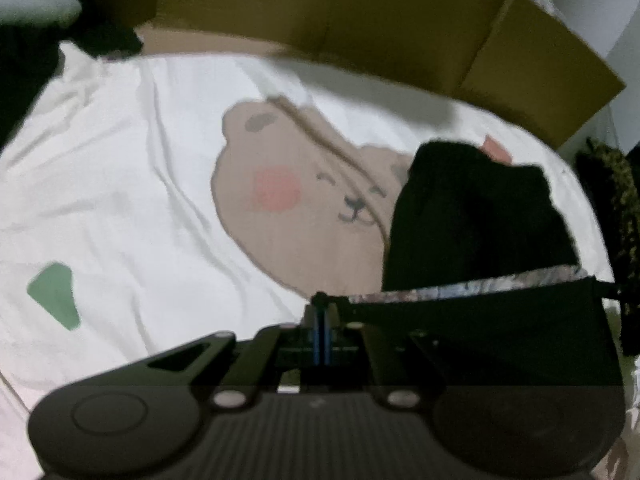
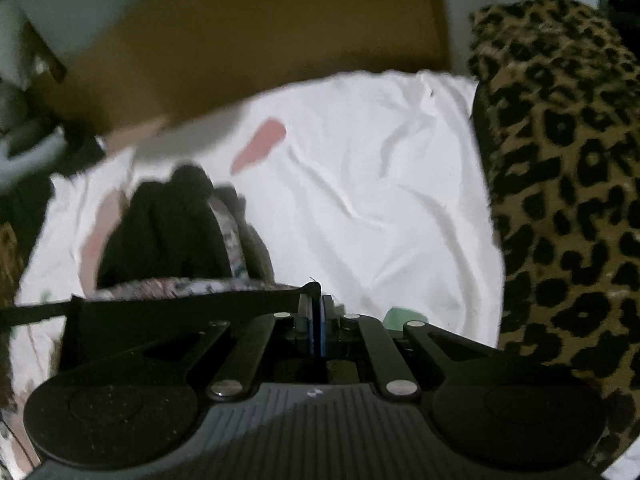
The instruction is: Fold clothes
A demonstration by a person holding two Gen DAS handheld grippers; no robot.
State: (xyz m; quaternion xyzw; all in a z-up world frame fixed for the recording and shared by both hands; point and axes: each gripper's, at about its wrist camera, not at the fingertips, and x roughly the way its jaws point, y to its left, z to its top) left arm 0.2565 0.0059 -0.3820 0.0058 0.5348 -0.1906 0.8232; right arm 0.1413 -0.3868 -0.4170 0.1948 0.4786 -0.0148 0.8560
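Pinching the black garment (image 1: 472,216) by its patterned hem (image 1: 460,288), I have both sets of jaws squeezed together on that edge: the left gripper (image 1: 320,312) grips one end and the right gripper (image 2: 316,300) the other, so the hem runs taut between them like a short line. From each hold the dark cloth hangs down and forward, bunched in soft folds, its lower part slumped on the white bed sheet (image 1: 120,160) just ahead of me. Under and beside the bunch lies the sheet's bear print (image 1: 296,184), half covered by the cloth on one side.

I judge this to be the start of a fold — the edge is caught and spread, but the body of the garment is still a heap, not flat. The next move calls for keeping the hem stretched, bringing the cloth out over a bare patch of sheet and laying it down smooth before any doubling over.

Further off, a leopard-print fabric (image 2: 560,180) sits at the sheet's right edge — well clear — and a cardboard box (image 1: 360,20) stands beyond the bed.
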